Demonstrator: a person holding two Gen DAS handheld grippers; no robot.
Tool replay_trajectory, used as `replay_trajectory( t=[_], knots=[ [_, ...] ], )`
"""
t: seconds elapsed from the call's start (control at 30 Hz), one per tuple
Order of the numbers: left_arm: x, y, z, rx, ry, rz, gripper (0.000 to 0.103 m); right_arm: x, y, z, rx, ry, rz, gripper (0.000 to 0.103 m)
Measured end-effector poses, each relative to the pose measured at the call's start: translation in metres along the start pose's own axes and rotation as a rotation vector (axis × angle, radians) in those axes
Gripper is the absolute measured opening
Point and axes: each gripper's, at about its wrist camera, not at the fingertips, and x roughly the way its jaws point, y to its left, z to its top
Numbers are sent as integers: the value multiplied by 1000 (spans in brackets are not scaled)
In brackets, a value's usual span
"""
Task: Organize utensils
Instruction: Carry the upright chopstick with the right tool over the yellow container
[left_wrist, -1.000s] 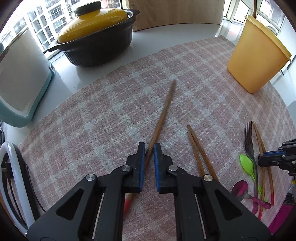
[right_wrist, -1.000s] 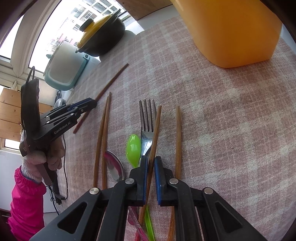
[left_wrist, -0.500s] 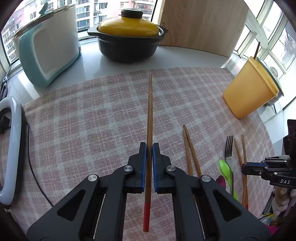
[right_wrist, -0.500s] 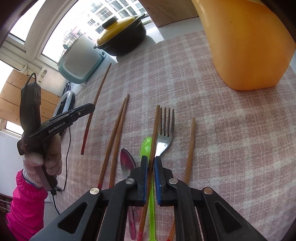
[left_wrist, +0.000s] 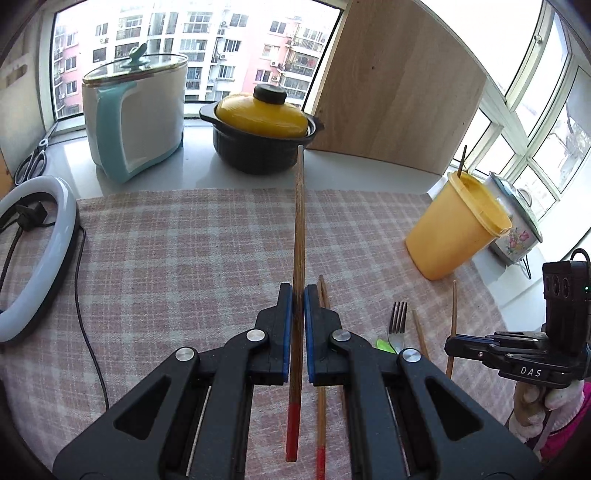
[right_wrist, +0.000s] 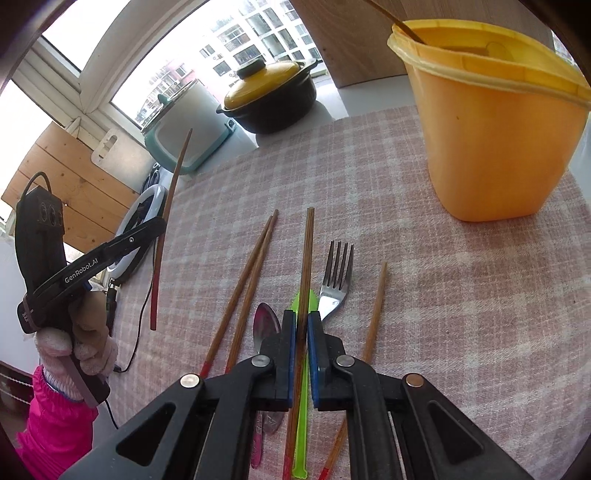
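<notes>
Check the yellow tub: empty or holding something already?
Not empty: one chopstick leans out of the yellow tub; the rest of its inside cannot be seen.

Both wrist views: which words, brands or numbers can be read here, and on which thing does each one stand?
"GenRobot.AI": white print on the side of the left gripper, seen in the right wrist view.
"DAS": white letters on the side of the right gripper, seen in the left wrist view.
No other text is readable; the yellow cup, the pot and the utensils show none.
</notes>
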Motion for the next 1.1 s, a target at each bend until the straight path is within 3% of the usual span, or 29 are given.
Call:
replay_trajectory(
  t=[0.5,1.1],
  knots=[
    [-35,-80,1,-18,-182,-54,4,-58,-31,5,-23,-99,20,3],
    [-10,-152,43,-127,-333,-157,4,-157,-90,44,-16,-273,54,3]
  ],
)
